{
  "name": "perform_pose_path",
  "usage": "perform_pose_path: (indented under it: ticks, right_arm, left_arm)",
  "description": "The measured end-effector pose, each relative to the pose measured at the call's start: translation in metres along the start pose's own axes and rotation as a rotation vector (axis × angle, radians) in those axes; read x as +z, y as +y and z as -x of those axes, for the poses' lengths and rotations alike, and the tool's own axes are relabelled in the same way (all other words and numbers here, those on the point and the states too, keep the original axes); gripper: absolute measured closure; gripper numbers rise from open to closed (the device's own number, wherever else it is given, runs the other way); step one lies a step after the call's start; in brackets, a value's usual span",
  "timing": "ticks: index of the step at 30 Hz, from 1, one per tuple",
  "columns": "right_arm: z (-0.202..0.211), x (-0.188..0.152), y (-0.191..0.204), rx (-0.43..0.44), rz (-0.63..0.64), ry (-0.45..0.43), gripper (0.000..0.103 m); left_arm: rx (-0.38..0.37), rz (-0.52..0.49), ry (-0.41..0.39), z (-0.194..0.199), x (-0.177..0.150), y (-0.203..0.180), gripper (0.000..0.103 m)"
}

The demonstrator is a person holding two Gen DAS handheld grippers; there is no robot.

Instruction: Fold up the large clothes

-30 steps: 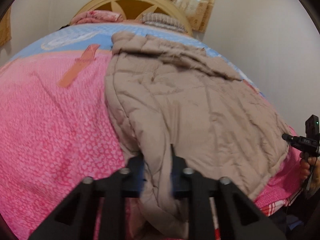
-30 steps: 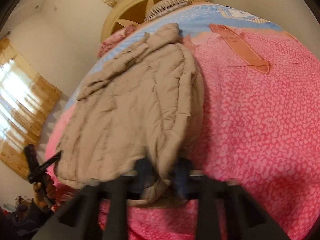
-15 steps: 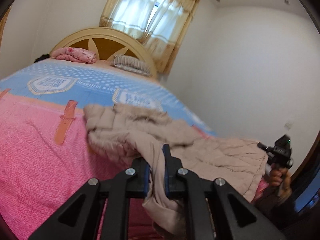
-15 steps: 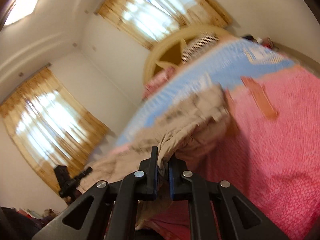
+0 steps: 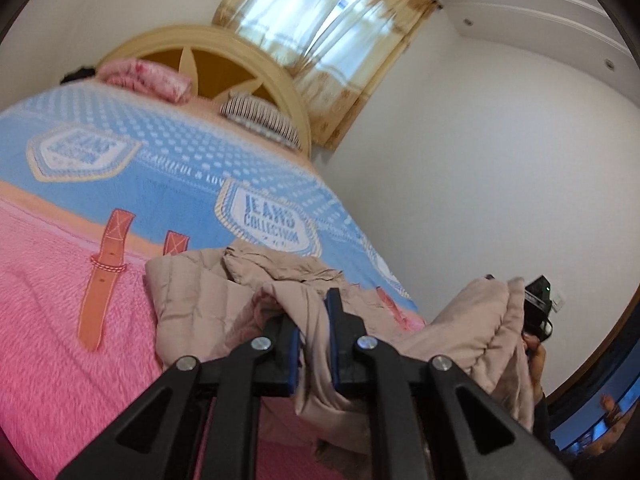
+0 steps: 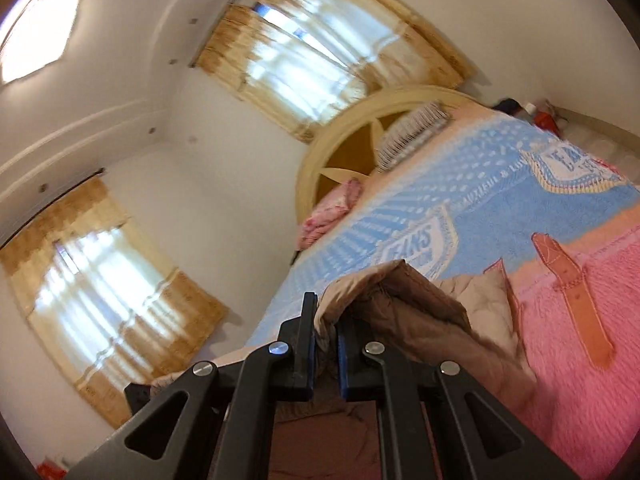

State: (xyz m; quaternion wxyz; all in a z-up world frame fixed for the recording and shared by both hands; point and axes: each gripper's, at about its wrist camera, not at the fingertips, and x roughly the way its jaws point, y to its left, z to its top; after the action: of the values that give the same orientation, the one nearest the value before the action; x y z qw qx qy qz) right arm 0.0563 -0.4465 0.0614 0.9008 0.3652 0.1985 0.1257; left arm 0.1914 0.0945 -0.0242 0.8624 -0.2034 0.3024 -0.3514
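Left wrist: left hand-held gripper [image 5: 313, 334] pinching coat [image 5: 200, 300] hem | right hand-held gripper [image 6: 325, 332] pinching other corner | coat trailing forward toward headboard [image 5: 256, 68]

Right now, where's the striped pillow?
The striped pillow lies at the head of the bed, against the wooden headboard, right of the pink folded blanket in the left wrist view, below the curtained window.

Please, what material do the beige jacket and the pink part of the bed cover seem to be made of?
Beige jacket: probably a thin, matte synthetic shell with padding, since stitched quilt lines and soft puffy folds show. Bed cover: apparently fleece or plush, as its pink area looks fuzzy with short pile.
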Motion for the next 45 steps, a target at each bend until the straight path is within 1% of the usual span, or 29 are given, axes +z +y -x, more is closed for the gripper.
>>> perform_pose_path:
  ticks: [3, 4, 7, 8, 9, 11, 12, 13, 14, 15, 16, 18, 20, 23, 24, 27, 28, 29, 30, 31, 32, 33, 36, 38, 39, 40, 43, 44, 45]
  right_arm:
    - [-0.054, 0.023, -0.012, -0.080, 0.004, 0.012, 0.096]
    - [-0.071, 0.030, -0.018, -0.097, -0.006, 0.017, 0.096]
    - [-0.116, 0.046, -0.032, -0.153, -0.002, 0.025, 0.096]
    - [-0.126, 0.048, -0.039, -0.164, -0.005, 0.030, 0.096]
    - [-0.139, 0.052, -0.046, -0.182, -0.006, 0.035, 0.096]
    - [-0.165, 0.057, -0.063, -0.226, -0.008, 0.051, 0.096]
    - [-0.173, 0.058, -0.070, -0.234, -0.013, 0.058, 0.096]
    - [-0.188, 0.060, -0.081, -0.256, -0.017, 0.070, 0.096]
    - [-0.199, 0.060, -0.088, -0.279, -0.013, 0.076, 0.096]
    - [-0.208, 0.059, -0.096, -0.293, -0.011, 0.081, 0.096]
    - [-0.221, 0.058, -0.106, -0.299, -0.024, 0.094, 0.096]
    - [-0.241, 0.052, -0.120, -0.331, -0.019, 0.114, 0.096]
    - [-0.258, 0.045, -0.128, -0.360, -0.002, 0.131, 0.096]
    - [-0.278, 0.036, -0.139, -0.409, 0.017, 0.135, 0.096]
    - [-0.284, 0.035, -0.143, -0.415, 0.018, 0.141, 0.096]
    - [-0.287, 0.033, -0.144, -0.432, 0.010, 0.121, 0.093]
    - [-0.284, 0.034, -0.140, -0.435, 0.013, 0.113, 0.089]
    - [-0.280, 0.035, -0.135, -0.429, 0.017, 0.106, 0.073]
    - [-0.275, 0.034, -0.128, -0.416, 0.029, 0.098, 0.061]
    - [-0.265, 0.034, -0.112, -0.384, 0.076, 0.082, 0.038]
    - [-0.257, 0.032, -0.097, -0.376, 0.130, 0.070, 0.035]
    - [-0.250, 0.026, -0.079, -0.366, 0.189, 0.070, 0.035]
    - [-0.240, -0.007, -0.037, -0.257, 0.315, 0.154, 0.035]
    - [-0.247, -0.039, -0.020, -0.240, 0.400, 0.243, 0.036]
    - [-0.254, -0.055, -0.015, -0.233, 0.431, 0.294, 0.036]
    - [-0.263, -0.071, -0.012, -0.244, 0.462, 0.346, 0.036]
    - [-0.298, -0.096, -0.018, -0.353, 0.555, 0.427, 0.051]
    - [-0.306, -0.096, -0.027, -0.377, 0.528, 0.438, 0.055]
    - [-0.314, -0.092, -0.038, -0.393, 0.483, 0.449, 0.055]
  left_arm:
    - [-0.008, 0.044, 0.053, -0.026, 0.022, 0.020, 0.085]
    - [-0.001, 0.074, 0.069, -0.036, 0.031, 0.029, 0.080]
    - [0.006, 0.152, 0.124, -0.056, 0.054, 0.055, 0.073]
    - [-0.007, 0.184, 0.128, -0.059, 0.060, 0.064, 0.068]
    - [-0.014, 0.212, 0.138, -0.060, 0.065, 0.073, 0.060]
    - [-0.019, 0.247, 0.139, -0.058, 0.072, 0.090, 0.056]
    - [-0.017, 0.263, 0.138, -0.056, 0.075, 0.100, 0.051]
    - [0.009, 0.268, 0.131, -0.054, 0.079, 0.106, 0.029]
    - [0.073, 0.272, 0.093, -0.045, 0.082, 0.115, 0.019]
    - [0.120, 0.282, 0.031, -0.034, 0.084, 0.124, 0.008]
    - [0.143, 0.293, 0.002, -0.028, 0.085, 0.129, 0.007]
    - [0.193, 0.284, -0.018, -0.024, 0.085, 0.131, 0.007]
    - [0.296, 0.206, -0.058, -0.028, 0.078, 0.109, 0.007]
    - [0.334, -0.013, -0.074, -0.059, 0.059, 0.043, 0.007]
    - [0.345, -0.122, -0.068, -0.079, 0.048, 0.010, 0.006]
    - [0.370, -0.353, -0.044, -0.130, 0.019, -0.057, 0.006]
    - [0.381, -0.421, -0.019, -0.151, 0.007, -0.074, 0.005]
    - [0.411, -0.476, 0.014, -0.174, -0.005, -0.085, 0.005]
    - [0.459, -0.525, 0.023, -0.195, -0.016, -0.089, 0.005]
    - [0.533, -0.559, 0.024, -0.213, -0.021, -0.088, 0.005]
    - [0.608, -0.583, 0.024, -0.227, -0.025, -0.083, 0.005]
    - [0.671, -0.600, 0.020, -0.240, -0.027, -0.077, 0.005]
    - [0.780, -0.555, 0.037, -0.264, -0.020, -0.050, 0.005]
    - [0.828, -0.507, 0.036, -0.272, -0.014, -0.033, 0.004]
    - [0.833, -0.477, 0.051, -0.274, -0.012, -0.025, 0.004]
    - [0.839, -0.463, 0.060, -0.279, -0.010, -0.022, 0.003]
    - [0.874, -0.445, 0.063, -0.292, -0.004, -0.011, 0.000]
    - [0.870, -0.438, 0.071, -0.293, -0.001, -0.009, 0.000]
    - [0.863, -0.429, 0.073, -0.293, 0.001, -0.007, 0.000]
